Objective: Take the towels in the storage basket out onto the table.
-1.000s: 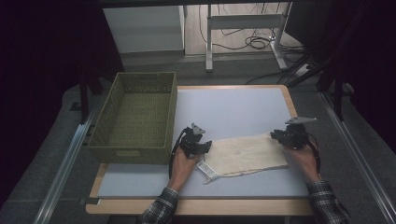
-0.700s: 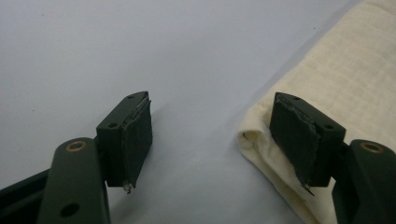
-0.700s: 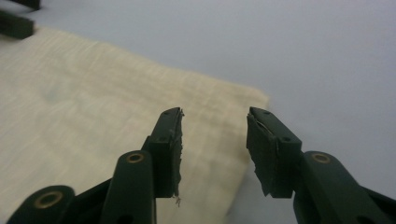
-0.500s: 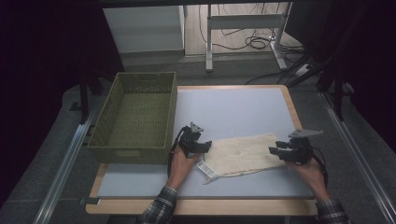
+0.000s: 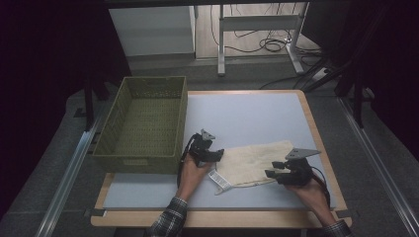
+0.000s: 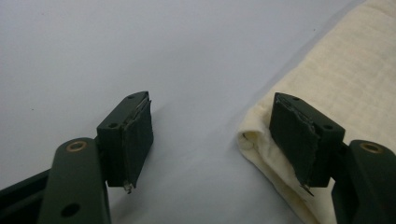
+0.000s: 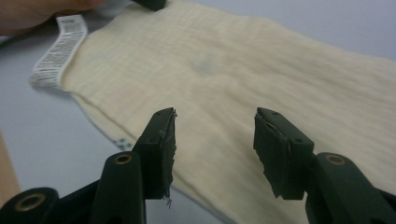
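Note:
A cream cloth (image 5: pixel 252 160) lies folded flat on the blue-grey table top, with a white printed label (image 5: pixel 220 180) sticking out at its near left corner. My left gripper (image 5: pixel 216 154) sits at the cloth's left edge. Its jaws have just been opening and stand open (image 6: pixel 210 100), one pad over the folded cloth (image 6: pixel 355 70) corner, the other over bare table. My right gripper (image 5: pixel 272 174) hovers at the cloth's near right edge. Its jaws have just been opening too and stand open (image 7: pixel 215 114) above the cloth (image 7: pixel 224 60), gripping nothing. The label (image 7: pixel 60 51) lies beyond them.
A green woven basket (image 5: pixel 133 160) stands empty at the table's left, close behind my left hand. The far half of the table top (image 5: pixel 247 111) is bare mat. Wooden table edges run along the front and right side.
My right gripper has travelled from the cloth's far right corner toward the near edge, and its jaws have spread. The left gripper has stayed put. The cloth lies as before.

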